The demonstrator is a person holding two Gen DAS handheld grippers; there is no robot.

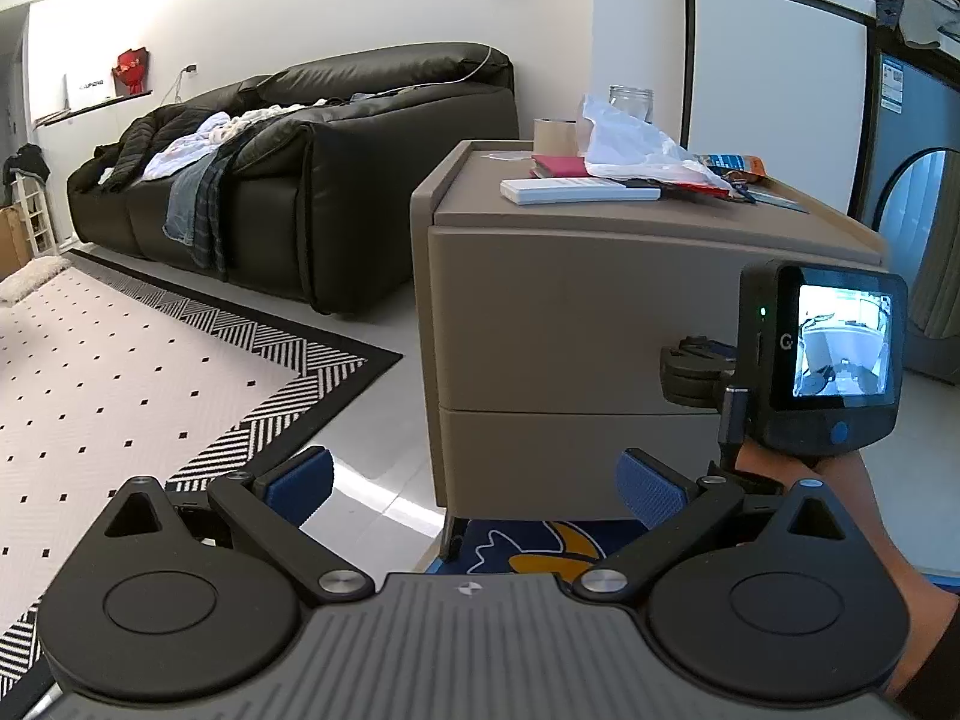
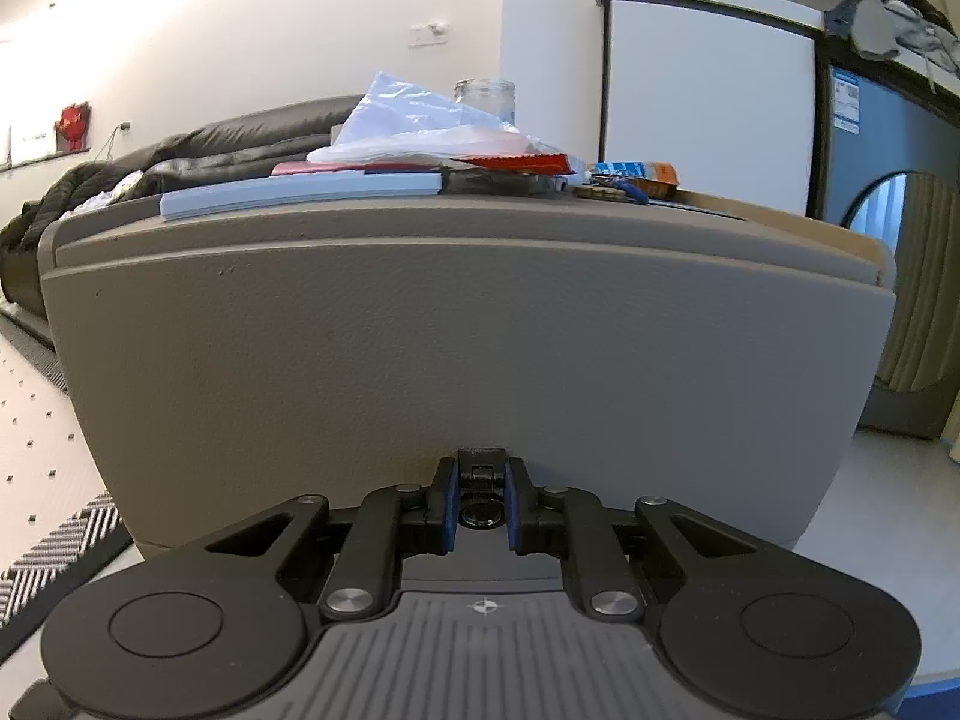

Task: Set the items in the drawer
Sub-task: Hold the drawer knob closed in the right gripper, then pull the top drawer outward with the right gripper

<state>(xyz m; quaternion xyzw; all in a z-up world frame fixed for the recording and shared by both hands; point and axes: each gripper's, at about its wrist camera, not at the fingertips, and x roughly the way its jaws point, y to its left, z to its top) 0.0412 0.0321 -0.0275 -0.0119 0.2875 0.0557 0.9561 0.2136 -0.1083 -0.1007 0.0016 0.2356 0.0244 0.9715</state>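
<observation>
A taupe nightstand stands ahead with an upper drawer [image 1: 570,312] and a lower drawer [image 1: 570,456], both looking flush. On its top lie a flat white box [image 1: 579,189], a red notebook [image 1: 561,166], a crumpled plastic bag [image 1: 636,144], a glass jar [image 1: 630,102], a tape roll [image 1: 555,135] and a blue-orange packet [image 1: 729,163]. My left gripper [image 1: 474,486] hangs open and empty in front of the lower drawer. My right gripper [image 2: 480,501] is pressed to the upper drawer front [image 2: 450,348], jaws nearly together around a small black pull [image 2: 480,468].
A black sofa [image 1: 300,168] strewn with clothes sits to the left behind a dotted rug [image 1: 150,360]. A blue patterned mat [image 1: 540,546] lies under the nightstand. A white panel [image 1: 774,90] and a grey appliance with a round door [image 1: 924,240] stand to the right.
</observation>
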